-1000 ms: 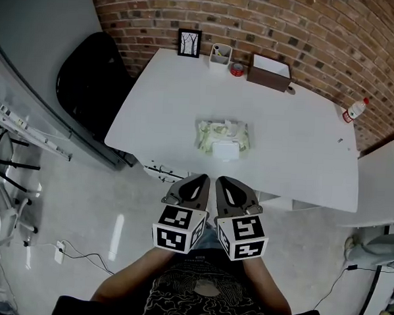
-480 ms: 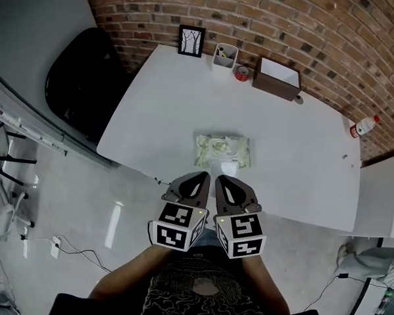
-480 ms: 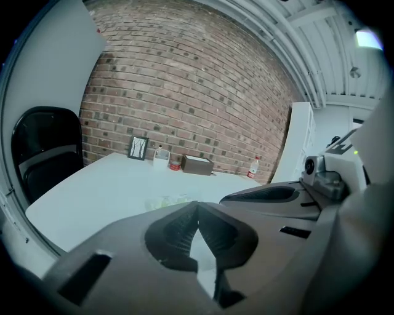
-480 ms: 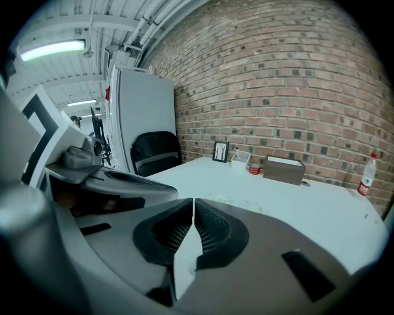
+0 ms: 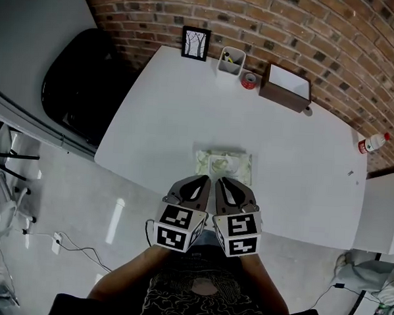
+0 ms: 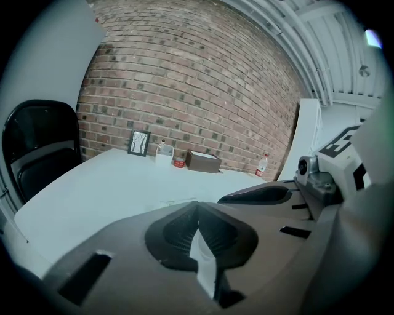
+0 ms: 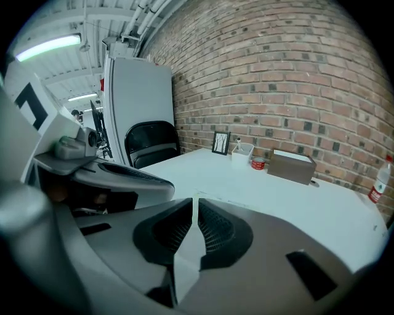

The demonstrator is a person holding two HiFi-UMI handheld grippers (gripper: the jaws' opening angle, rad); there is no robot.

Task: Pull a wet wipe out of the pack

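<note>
The wet wipe pack (image 5: 224, 163), pale green and flat, lies on the white table (image 5: 166, 112) near its front edge. Its near end is hidden behind my gripper tips. My left gripper (image 5: 203, 181) and right gripper (image 5: 221, 182) hover side by side just in front of the pack, over the table's edge. Both are shut with nothing between the jaws. In the left gripper view the left gripper (image 6: 197, 203) has its jaws pressed together, and the right gripper (image 7: 194, 200) looks the same in its own view. Each sees the other beside it.
Along the brick wall at the table's far edge stand a framed picture (image 5: 195, 43), a white pen cup (image 5: 231, 61), a red tape roll (image 5: 249, 80) and a brown box (image 5: 288, 87). A small bottle (image 5: 373, 143) sits far right. A black chair (image 5: 76, 81) stands left.
The table and pack have come closer to me. The pack's near end is now behind the gripper tips. Both grippers stay shut, side by side.
</note>
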